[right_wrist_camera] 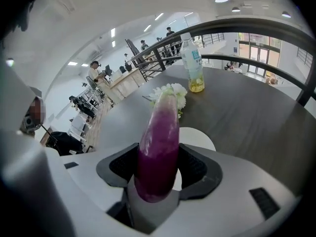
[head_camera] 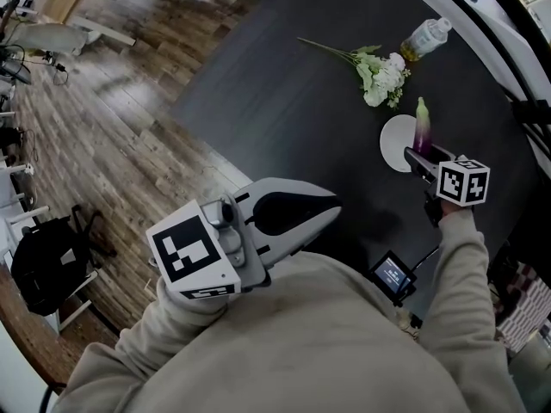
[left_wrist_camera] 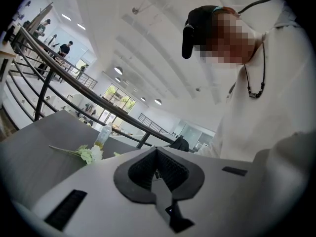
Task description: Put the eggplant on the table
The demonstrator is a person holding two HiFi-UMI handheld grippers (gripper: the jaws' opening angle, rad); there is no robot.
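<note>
I am holding the left gripper (head_camera: 332, 210) close in front of my chest, over the near edge of the table (head_camera: 284, 101). In the left gripper view its jaws are pressing together with nothing between them (left_wrist_camera: 157, 171). A small lit screen (head_camera: 393, 274) is hanging at my waist, just to its right.

Further out, I am gripping the eggplant (head_camera: 422, 128) with the right gripper (head_camera: 419, 161). In the right gripper view the dark pads are clamping its thick purple end on both sides (right_wrist_camera: 158, 169), and the eggplant (right_wrist_camera: 159, 142) is sticking out along the jaws, its pale green tip pointing away from me. It is hanging over the right edge of a white disc (head_camera: 393, 141) that is lying flat on the table. Whether the eggplant is touching the disc or the tabletop, I cannot tell.

Beyond the disc, a bunch of white flowers (head_camera: 381, 76) is lying on its side, its long stem trailing to the left. Just past the blooms, a clear bottle (head_camera: 426, 39) with yellow liquid in its base is standing near the far rim, by the railing.
</note>
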